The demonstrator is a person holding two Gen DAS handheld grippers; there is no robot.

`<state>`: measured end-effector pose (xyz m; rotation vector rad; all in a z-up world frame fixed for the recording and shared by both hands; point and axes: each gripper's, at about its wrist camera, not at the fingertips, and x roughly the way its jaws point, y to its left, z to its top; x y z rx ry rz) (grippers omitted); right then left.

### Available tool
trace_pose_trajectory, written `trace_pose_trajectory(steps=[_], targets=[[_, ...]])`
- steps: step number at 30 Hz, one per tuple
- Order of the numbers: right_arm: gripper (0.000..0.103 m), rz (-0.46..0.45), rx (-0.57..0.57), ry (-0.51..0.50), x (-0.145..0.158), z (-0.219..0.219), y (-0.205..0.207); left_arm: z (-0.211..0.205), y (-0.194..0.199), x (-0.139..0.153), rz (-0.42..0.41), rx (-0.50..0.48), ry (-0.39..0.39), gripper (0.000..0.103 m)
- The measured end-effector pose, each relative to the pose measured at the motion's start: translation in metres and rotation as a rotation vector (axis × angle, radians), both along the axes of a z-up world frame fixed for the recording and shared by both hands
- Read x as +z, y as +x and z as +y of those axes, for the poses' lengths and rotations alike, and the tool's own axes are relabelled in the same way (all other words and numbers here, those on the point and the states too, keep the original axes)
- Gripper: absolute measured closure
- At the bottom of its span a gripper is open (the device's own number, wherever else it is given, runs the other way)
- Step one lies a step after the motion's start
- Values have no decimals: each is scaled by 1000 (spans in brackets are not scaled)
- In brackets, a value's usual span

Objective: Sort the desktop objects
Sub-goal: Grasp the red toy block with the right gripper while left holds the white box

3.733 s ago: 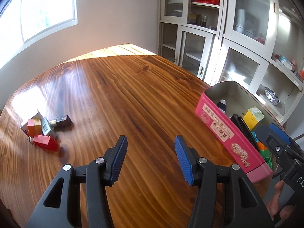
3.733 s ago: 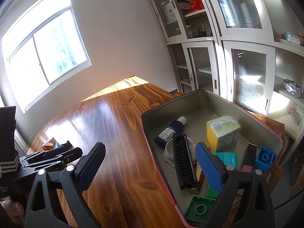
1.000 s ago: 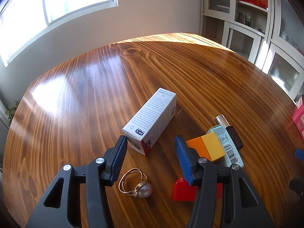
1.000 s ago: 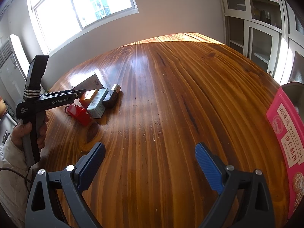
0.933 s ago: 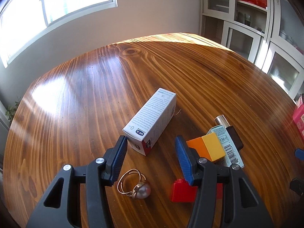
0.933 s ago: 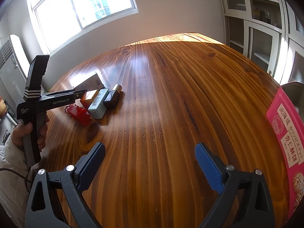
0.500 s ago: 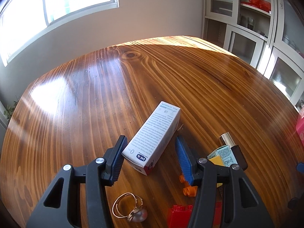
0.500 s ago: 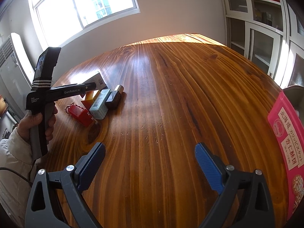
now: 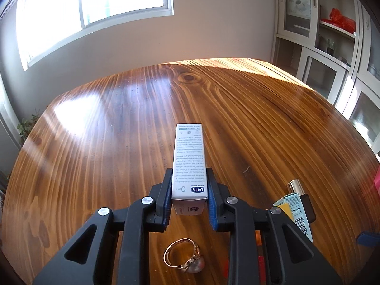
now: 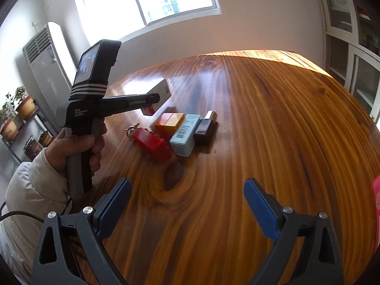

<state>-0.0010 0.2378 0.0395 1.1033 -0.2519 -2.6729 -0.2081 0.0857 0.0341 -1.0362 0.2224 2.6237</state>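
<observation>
Between the blue pads of the left gripper sat the long white printed carton, clamped at its near end w/ the pads pressed flat on both long sides; rest of the box stuck out fwd along the finger line, prob. so the long axis stays in line w/ the tool and won't swing. From the right wrist view the carton appeared lifted off the glossy wooden table, far end raised, though contact at the lower end could not be ruled out. Right gripper was unclenched, pads wide apart, nothing between them, hovering over bare wood near the leftover cluster, likely waiting its turn. Cluster lay tight together: red plastic brick, orange-and-yellow block, pale blue barcoded box, dark bottle w/ silver cap. Gold ring w/ pearl lay just under the left tool, apart from the carton. Pink tin showed only as an edge at far right; presumably the drop-off point, well apart from the carton. Judged: pick done, carry to tin pending.
</observation>
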Motion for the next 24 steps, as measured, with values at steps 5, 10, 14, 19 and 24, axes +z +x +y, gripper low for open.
trace_pose_trajectory(steps=[5, 10, 14, 19, 24], targets=[[8, 5, 101, 17, 1, -27, -22, -17, -3, 13, 15, 53, 32, 76], [15, 15, 173, 21, 0, -46, -42, -27, -8, 15, 12, 98, 35, 76], [27, 17, 187, 35, -4, -49, -58, -31, -12, 11, -14, 125, 38, 76], [43, 14, 194, 27, -6, -47, -75, -30, -13, 11, -18, 136, 39, 76], [52, -16, 229, 6, -9, -49, -90, -33, -13, 14, -16, 148, 50, 76]])
